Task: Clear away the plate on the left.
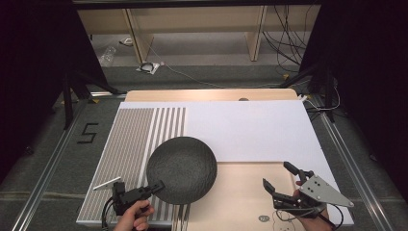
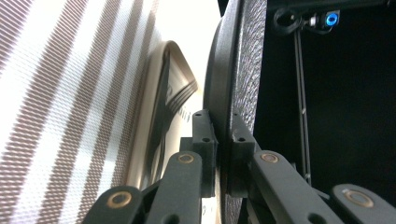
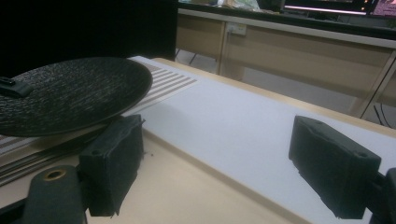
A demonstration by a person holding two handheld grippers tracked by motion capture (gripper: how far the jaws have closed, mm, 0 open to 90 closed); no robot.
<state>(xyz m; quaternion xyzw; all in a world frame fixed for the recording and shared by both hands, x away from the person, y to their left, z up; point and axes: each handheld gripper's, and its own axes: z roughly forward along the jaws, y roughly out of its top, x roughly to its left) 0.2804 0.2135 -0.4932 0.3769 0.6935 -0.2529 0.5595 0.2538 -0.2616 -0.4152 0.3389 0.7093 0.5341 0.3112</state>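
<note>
From above, in the high view, a dark round plate (image 1: pixel 182 169) sits near the middle of the table (image 1: pixel 250 197), partly over the striped mat (image 1: pixel 127 149) and partly over the bare wood. At about 7 o'clock from the plate's centre, the left gripper (image 1: pixel 156 186) has its jaws closed on the plate's rim, and a hand (image 1: pixel 135 215) holds the gripper from the bottom edge. A thin white stick (image 1: pixel 107 183) lies on the striped mat at about 9 o'clock from this gripper, apart from it. The right gripper (image 1: pixel 281 179) is at about 3 o'clock from the plate, well apart from it, above the bare wood; its jaws stand wide apart with nothing between them (the grey three-cornered plate rides on its top). A white sheet (image 1: pixel 250 130) covers the far part of the table, at 12 o'clock.

Next, in the left gripper view, the picture is turned on its side. The two black jaws press on the plate's rim (image 2: pixel 229 93) from both sides, one on the smooth underside and one on the rough textured face. The striped mat (image 2: pixel 56 112) is behind them.

Finally, in the right gripper view, the two jaw pads (image 3: pixel 114 163) are far from each other and hold nothing. The plate (image 3: pixel 70 95) appears at about 10 o'clock, and its edge looks raised a little above the mat. The white sheet (image 3: pixel 233 126) stretches ahead between the jaws.
</note>
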